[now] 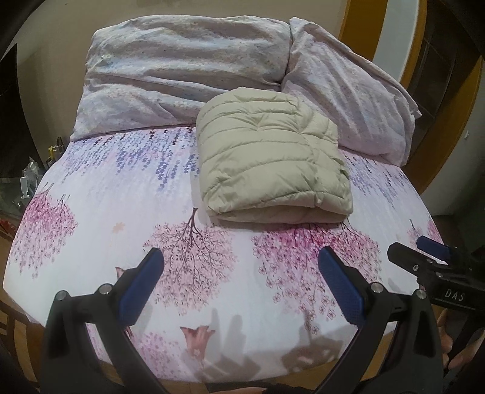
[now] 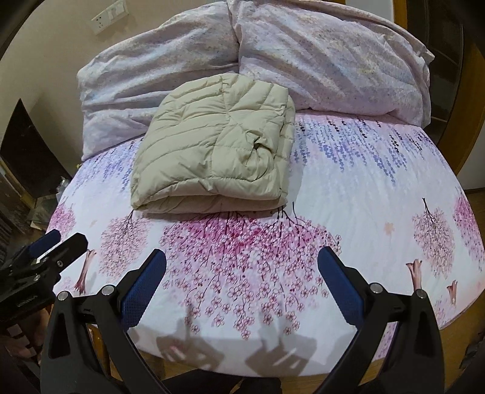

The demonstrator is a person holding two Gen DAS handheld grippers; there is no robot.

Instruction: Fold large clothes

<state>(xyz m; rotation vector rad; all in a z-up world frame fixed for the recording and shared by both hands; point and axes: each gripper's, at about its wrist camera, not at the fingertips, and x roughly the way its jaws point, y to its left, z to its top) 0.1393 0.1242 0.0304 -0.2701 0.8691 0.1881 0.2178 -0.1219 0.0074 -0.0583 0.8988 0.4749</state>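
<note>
Right wrist view alone shows a wall socket [image 2: 109, 15] above the bedding. Both views show the folded jacket [image 1: 266, 157] mid-bed [image 1: 106, 194] — untouched — with the left gripper [image 1: 241, 286] and right gripper [image 2: 242, 286] spread wide, grasping nothing.

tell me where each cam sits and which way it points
Left wrist: rides the left gripper at the foot of the bed, facing the folded beige puffer jacket and rumpled duvet; both blue-padded fingers spread open, right gripper at the right edge.
Right wrist: rides the right gripper, facing the same way, slightly further right; fingers open, left gripper at the left edge.
Shared: jacket, duvet, floral sheet, and each other's gripper.
</note>
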